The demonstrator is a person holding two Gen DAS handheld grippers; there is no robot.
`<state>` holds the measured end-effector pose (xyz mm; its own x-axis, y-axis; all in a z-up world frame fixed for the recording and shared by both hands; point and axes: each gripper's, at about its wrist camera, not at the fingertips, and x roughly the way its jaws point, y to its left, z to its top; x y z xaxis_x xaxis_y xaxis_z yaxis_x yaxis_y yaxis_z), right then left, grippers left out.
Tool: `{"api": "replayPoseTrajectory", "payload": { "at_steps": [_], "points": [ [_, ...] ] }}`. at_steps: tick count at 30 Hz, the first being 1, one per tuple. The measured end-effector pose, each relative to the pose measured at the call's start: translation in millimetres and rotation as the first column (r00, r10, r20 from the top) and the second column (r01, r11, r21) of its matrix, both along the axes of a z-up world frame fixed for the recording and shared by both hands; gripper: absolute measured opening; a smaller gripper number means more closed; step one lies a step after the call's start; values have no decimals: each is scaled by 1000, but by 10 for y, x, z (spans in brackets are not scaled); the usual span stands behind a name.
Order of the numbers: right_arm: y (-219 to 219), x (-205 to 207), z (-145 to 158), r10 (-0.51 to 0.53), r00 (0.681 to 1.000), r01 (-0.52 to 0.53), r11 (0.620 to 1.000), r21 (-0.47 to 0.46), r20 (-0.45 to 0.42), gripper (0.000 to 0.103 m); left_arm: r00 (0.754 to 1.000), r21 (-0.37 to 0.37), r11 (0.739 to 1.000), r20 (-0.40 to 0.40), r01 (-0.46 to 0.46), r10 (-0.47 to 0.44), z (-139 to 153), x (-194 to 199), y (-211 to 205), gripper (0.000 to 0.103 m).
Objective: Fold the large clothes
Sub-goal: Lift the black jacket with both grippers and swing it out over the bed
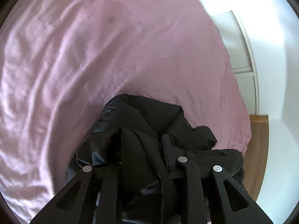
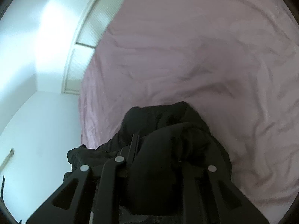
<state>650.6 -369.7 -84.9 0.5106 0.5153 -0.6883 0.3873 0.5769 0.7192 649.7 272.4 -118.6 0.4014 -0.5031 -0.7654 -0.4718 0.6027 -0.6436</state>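
Coat [image 1: 149, 119]: a black, bulky garment, bunched on the pink sheet [image 1: 112, 56] and draped over both grippers. In the left wrist view it lies at 6 o'clock, with a shiny lining showing at 7 o'clock and a loose fold reaching toward 4 o'clock. The left gripper [image 1: 143, 149] has coat cloth pinched between its jaws; only one finger pad shows, at about 5 o'clock of centre, the other being buried under fabric.

The right wrist view shows the same coat [image 2: 168, 130] at 6 o'clock, matte here, with no lining visible. The right gripper [image 2: 158, 149] is clenched on a thick roll of it, and this roll hides one finger wholly. A ribbed edge, perhaps a cuff, trails off toward 8 o'clock.

Both views are blurred, so seams, zips and the coat's outline are hard to make out, and its lower part is cut off behind the gripper frames.

Only the left view shows wood floor [image 1: 259, 149], at 4 o'clock. A white panelled door [image 2: 89, 37] stands at 10 o'clock in the right view, and white wall [image 2: 37, 112] fills 8 to 9 o'clock.
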Motion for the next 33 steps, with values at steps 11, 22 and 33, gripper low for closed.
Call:
{"api": "replayPoseTrajectory", "payload": {
  "at_steps": [11, 22, 33],
  "points": [
    [81, 227, -372, -83, 993, 84, 996, 15, -82, 45, 991, -157, 982, 62, -108, 118, -166, 124, 25, 75],
    [23, 245, -36, -143, 989, 144, 989, 21, -21, 67, 978, -97, 987, 150, -128, 141, 390, 110, 270, 81],
    [-115, 17, 821, -144, 981, 154, 985, -74, 131, 71, 958, 209, 977, 286, -47, -15, 1345, -232, 201, 84]
  ]
}}
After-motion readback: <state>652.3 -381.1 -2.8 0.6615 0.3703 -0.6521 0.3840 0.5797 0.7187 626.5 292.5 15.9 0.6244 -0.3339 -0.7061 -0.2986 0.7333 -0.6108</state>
